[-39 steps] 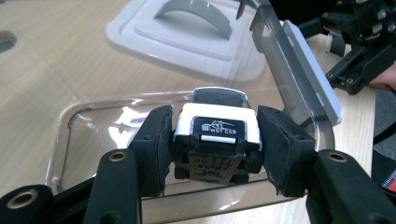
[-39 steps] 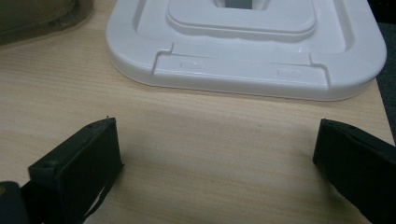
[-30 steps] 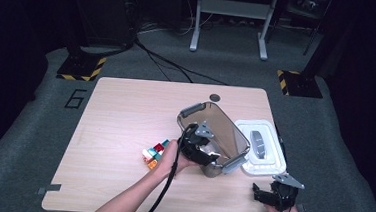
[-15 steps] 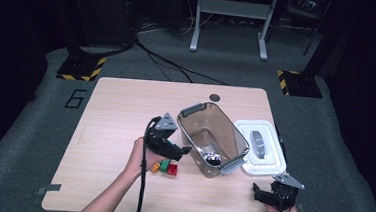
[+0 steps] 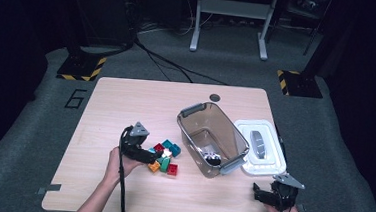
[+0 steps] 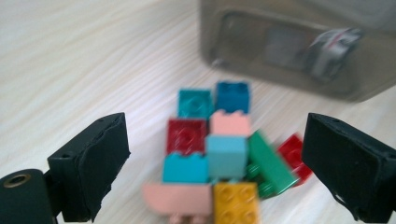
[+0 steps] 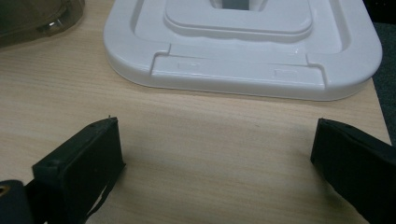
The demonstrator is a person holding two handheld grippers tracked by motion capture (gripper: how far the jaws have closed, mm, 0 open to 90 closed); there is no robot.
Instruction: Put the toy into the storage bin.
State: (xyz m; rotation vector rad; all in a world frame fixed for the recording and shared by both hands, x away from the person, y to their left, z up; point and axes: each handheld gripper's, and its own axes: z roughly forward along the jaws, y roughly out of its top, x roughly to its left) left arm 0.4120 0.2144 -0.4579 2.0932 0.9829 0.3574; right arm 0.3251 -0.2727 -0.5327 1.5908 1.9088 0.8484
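A pile of small coloured bricks lies on the wooden table, just left of a clear grey bin. A small black-and-white object rests inside the bin. My left gripper sits low at the left side of the pile. Its jaws have just been opening and now stand wide; the bricks lie ahead between them, untouched by the pads. My right gripper rests open near the table's front right corner, nothing between its jaws.
A white lid lies flat to the right of the bin, just beyond my right gripper. The table's right edge runs close beside it. A round grommet sits at the table's far edge.
My left gripper has left the bin's near end, moved left and down to the brick pile, and opened. The black-and-white object now lies in the bin. The right gripper has not moved.
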